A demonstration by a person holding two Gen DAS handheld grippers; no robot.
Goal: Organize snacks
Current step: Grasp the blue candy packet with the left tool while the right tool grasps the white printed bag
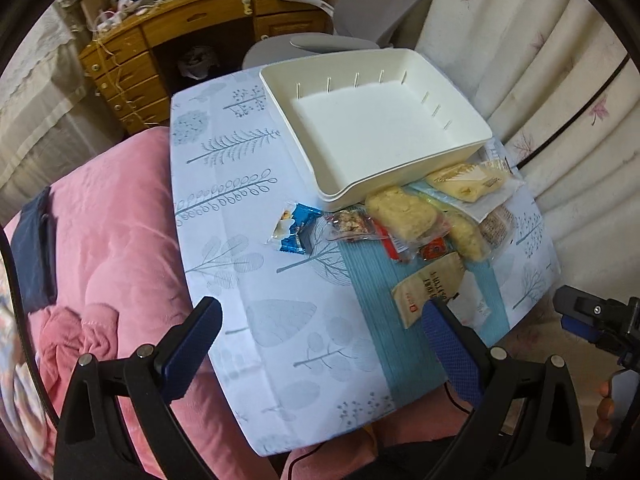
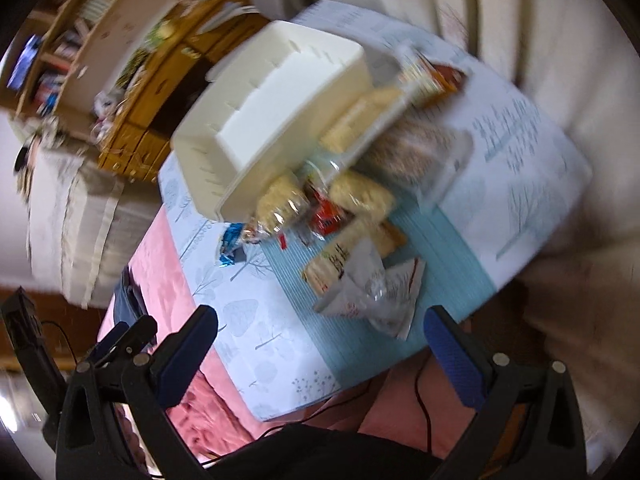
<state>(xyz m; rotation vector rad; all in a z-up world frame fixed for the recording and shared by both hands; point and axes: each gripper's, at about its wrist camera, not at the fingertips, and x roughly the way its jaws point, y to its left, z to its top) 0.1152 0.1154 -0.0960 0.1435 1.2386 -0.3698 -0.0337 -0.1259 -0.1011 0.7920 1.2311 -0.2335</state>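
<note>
An empty cream plastic bin [image 1: 384, 120] stands at the far side of the small table [image 1: 224, 184]; it also shows in the right wrist view [image 2: 280, 112]. A pile of wrapped snacks [image 1: 424, 220] lies in front of it, with a blue packet [image 1: 294, 230] to the left and a tan packet [image 1: 432, 284] nearest. My left gripper [image 1: 320, 340] is open and empty above the table's near part. My right gripper [image 2: 320, 344] is open and empty, hovering near a clear white wrapper [image 2: 372, 296] and the snack pile [image 2: 320, 204].
A pink quilt [image 1: 112, 264] lies left of and below the table. A wooden desk [image 1: 160, 36] and a grey chair [image 1: 360, 8] stand behind. A curtain [image 1: 540, 60] hangs on the right. The right gripper's body [image 1: 592, 316] shows at the left view's right edge.
</note>
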